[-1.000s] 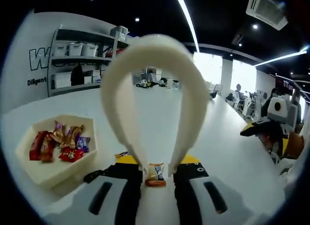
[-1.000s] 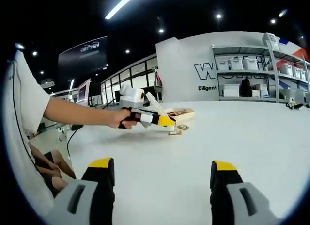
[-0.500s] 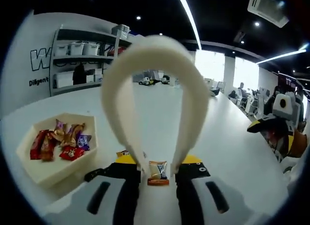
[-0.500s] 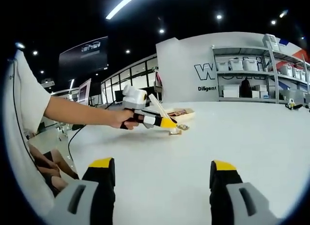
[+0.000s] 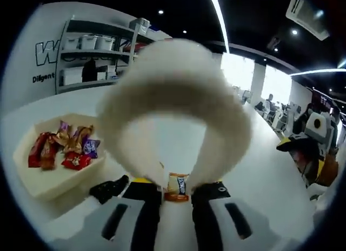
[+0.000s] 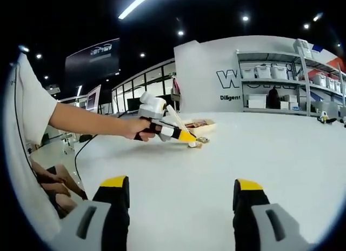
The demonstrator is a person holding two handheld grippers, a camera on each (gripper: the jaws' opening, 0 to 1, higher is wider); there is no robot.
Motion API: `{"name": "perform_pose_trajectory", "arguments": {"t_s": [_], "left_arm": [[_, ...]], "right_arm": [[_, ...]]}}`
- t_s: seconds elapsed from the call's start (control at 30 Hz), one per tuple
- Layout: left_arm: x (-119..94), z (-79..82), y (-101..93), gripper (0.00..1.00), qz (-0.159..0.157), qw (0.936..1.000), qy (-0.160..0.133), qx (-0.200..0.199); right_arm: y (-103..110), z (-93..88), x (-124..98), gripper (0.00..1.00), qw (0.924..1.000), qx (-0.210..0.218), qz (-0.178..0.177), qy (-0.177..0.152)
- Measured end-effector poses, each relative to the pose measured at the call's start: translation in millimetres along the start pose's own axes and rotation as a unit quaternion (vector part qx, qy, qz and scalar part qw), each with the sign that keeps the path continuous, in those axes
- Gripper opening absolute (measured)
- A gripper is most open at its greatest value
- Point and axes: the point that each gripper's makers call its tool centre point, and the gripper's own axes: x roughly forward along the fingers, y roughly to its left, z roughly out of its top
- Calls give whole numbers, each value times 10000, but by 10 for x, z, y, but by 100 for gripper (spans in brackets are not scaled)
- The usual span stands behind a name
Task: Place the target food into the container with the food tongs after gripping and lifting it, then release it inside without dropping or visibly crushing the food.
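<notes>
Gripping cream tongs [image 5: 178, 99], the left claw [image 5: 176, 194] shows its two jaws drawn close at the bottom of the left gripper view, clamped on the tongs' arms, whose looped end arches up large and blurred. Between the tong tips sits a small wrapped candy [image 5: 177, 186] — orange and white, pinched from both sides; whether it touches the white worktop [image 5: 265, 170] or hangs just above it I cannot tell. To the left, near but apart, stands a cream tray [image 5: 38, 180] holding several wrapped sweets [image 5: 65, 151] in red, gold and purple. A black object [image 5: 108, 189] lies beside the tray, just left of the claw.

In the right gripper view the right claw [image 6: 181, 205] has its yellow-tipped jaws wide apart with nothing between them, above bare worktop [image 6: 270, 153]. Farther off, a hand [image 6: 138, 129] at the end of a bare arm holds the left claw [image 6: 186, 136], the tongs [image 6: 175, 118] angled up from it, tips down by the candy [image 6: 194, 144]. The tray [image 6: 203, 125] sits just behind. Shelves [image 6: 281, 88] with white bins line the back wall.
</notes>
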Motion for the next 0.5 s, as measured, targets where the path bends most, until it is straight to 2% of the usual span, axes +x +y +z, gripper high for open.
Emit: {"name": "perform_pose_trajectory", "arguments": {"t_s": [0.17, 0.23, 0.4, 0.5], "left_arm": [[-1, 7, 11, 18, 77, 9999, 25, 106], [-31, 55, -2, 19, 62, 9999, -58, 54], [-139, 286, -10, 19, 61, 9993, -363, 27], [-207, 396, 89, 19, 120, 9990, -434, -3]], "right_arm": [[-7, 20, 13, 76, 10000, 10, -2, -29], [1, 7, 25, 75, 10000, -2, 7, -2], [17, -24, 49, 75, 10000, -6, 25, 41], [41, -14, 67, 75, 10000, 20, 66, 24]]}}
